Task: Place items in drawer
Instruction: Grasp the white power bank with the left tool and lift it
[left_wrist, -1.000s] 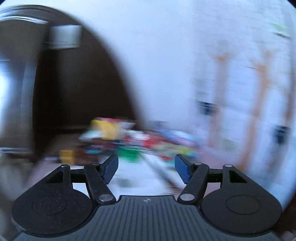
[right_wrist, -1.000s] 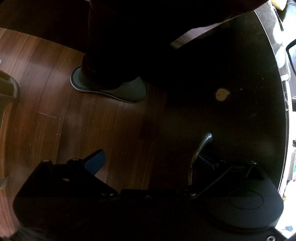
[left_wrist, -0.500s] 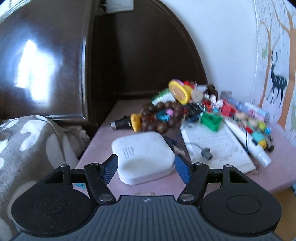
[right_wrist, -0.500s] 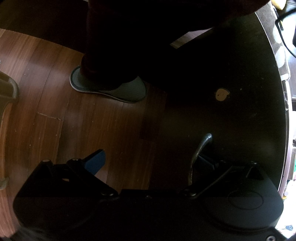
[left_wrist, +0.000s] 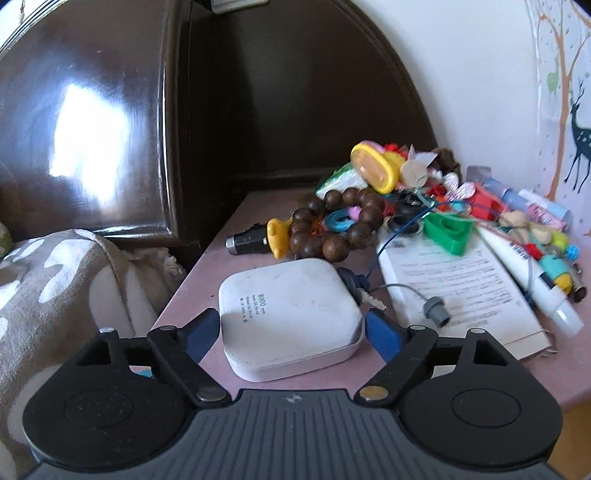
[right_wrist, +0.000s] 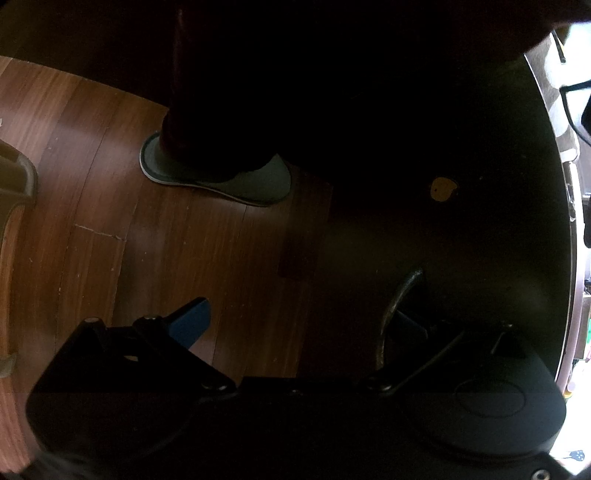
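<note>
A white square box (left_wrist: 288, 314) with small print lies on the pink tabletop (left_wrist: 240, 218). My left gripper (left_wrist: 291, 332) is open, and its blue fingers (left_wrist: 201, 330) flank the box's near end on both sides. In the right wrist view my right gripper (right_wrist: 299, 321) is open and points down at the floor. Its right finger sits behind the curved metal handle (right_wrist: 397, 295) of a dark drawer front (right_wrist: 461, 240); that finger is mostly lost in shadow.
Behind the box lie a wooden bead bracelet (left_wrist: 332, 225), a yellow case (left_wrist: 373, 171), a green plastic piece (left_wrist: 447, 232), a leaflet (left_wrist: 461, 288), a white tube (left_wrist: 532, 277) and small trinkets. A dark headboard (left_wrist: 110, 110) and blanket (left_wrist: 48, 280) stand left. A slippered foot (right_wrist: 221, 177) rests on the wooden floor.
The left gripper swung from a blurred wall view to the tabletop, then moved forward until its fingers came alongside the white box. The right gripper has not moved.
</note>
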